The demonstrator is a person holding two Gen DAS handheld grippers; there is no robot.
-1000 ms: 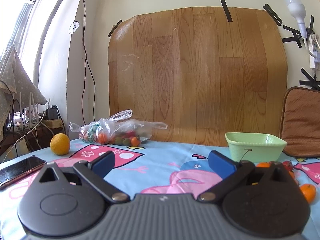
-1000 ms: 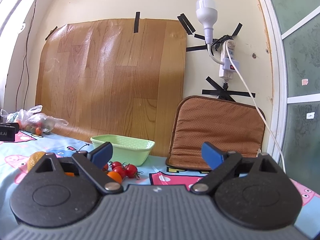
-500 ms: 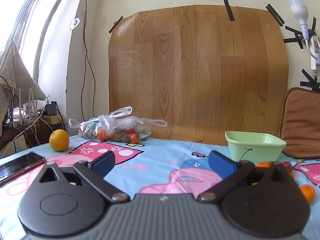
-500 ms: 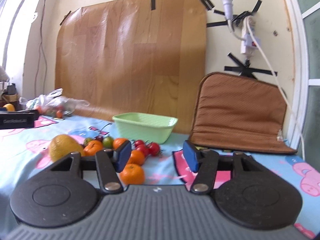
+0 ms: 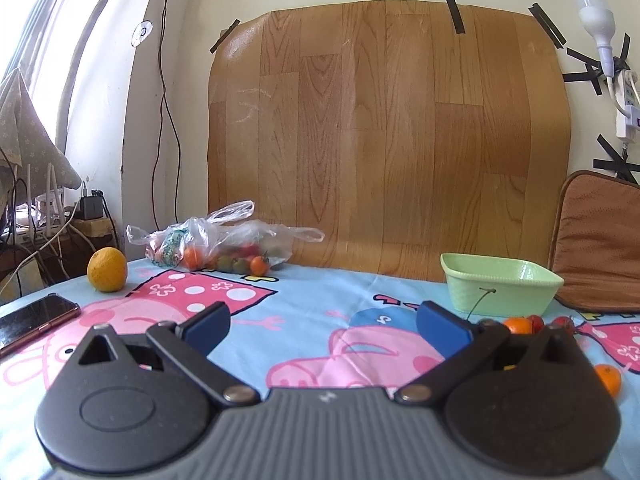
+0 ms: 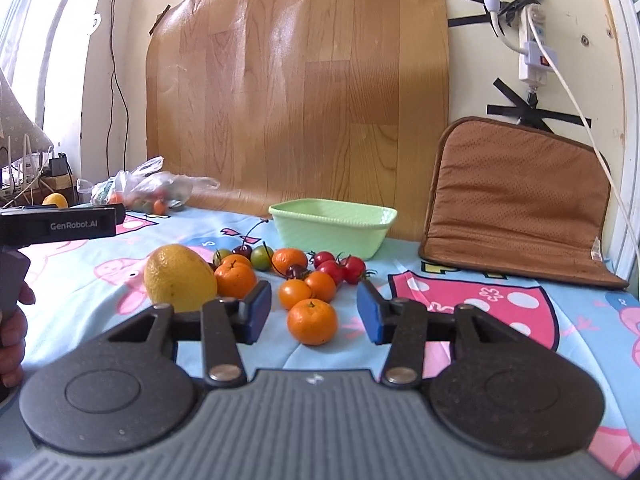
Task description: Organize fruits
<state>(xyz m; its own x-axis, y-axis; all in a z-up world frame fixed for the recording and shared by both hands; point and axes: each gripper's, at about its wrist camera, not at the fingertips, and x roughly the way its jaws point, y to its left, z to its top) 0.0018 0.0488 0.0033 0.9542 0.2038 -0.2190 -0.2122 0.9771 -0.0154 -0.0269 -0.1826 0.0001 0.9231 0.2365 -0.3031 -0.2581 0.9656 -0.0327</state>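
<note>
Currently, the table, under a cartoon-print cloth, carries all the fruit. A green basket stands near the back wall, and it looks empty from this angle.

Fruit pile: it lies just in front of the basket. Its largest piece is a lemon at the left. Beside that sit several mandarins, and behind them cherry tomatoes and stemmed cherries.

Nearest mandarin: it rests on the cloth, apart from the pile and directly ahead of my right gripper. My right fingers stand partly open, wider than this fruit, and hold nothing. The fruit lies just beyond the fingertips, centred on the gap.

My left gripper is spread wide and empty, above bare cloth and well apart from the pile. A second lemon and a bag of small fruit lie far left.

Handling, as I judge it:
1. The mandarin is light, with a soft, loose skin over a yielding body.
2. Grip it across its widest girth, pads on opposite sides.
3. Close gently; hard pressure would bruise it.
4. The round skin may roll or slip if the pads land off centre.
</note>
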